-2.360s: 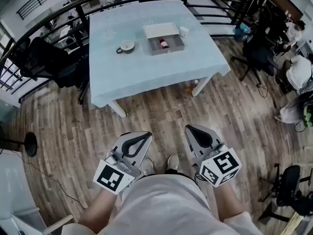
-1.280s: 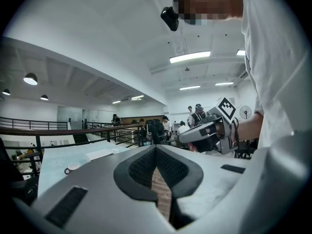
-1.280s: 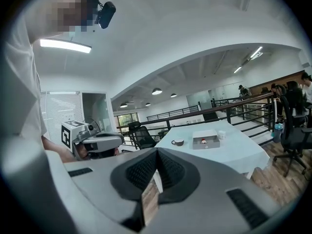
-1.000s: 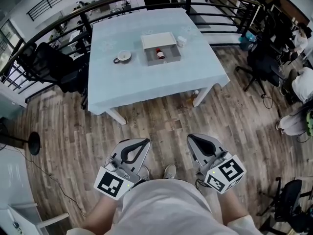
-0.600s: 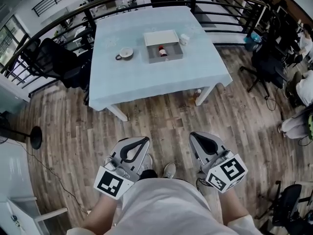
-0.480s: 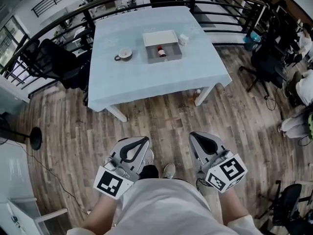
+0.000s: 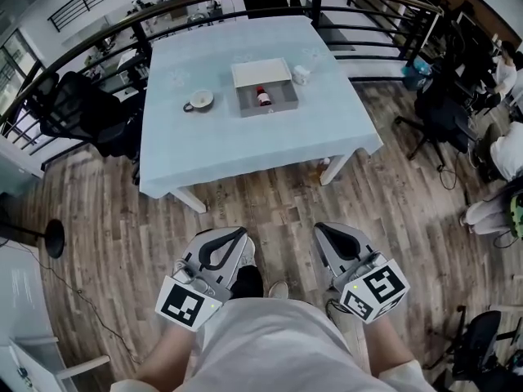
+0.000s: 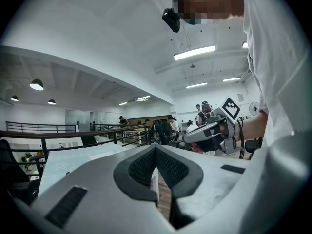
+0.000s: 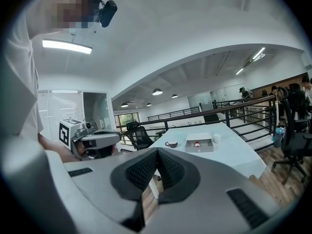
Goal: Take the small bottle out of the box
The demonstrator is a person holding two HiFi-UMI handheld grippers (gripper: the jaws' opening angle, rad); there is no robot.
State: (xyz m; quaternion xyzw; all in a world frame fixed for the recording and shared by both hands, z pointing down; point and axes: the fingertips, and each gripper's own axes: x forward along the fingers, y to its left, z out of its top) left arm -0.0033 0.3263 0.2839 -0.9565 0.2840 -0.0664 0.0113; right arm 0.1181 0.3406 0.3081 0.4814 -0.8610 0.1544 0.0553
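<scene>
Well, in the head view the small bottle lies inside the grey box on the blue-clothed table, well apart from the left gripper and right gripper, both low over the wooden floor. In the left gripper view, the jaws meet, nothing between them. In the right gripper view, the jaws are likewise pressed together and empty, with the box far ahead.

Bare wooden floor lies open up to the desk. On the desk, a cup and a mug flank the open-topped box.
</scene>
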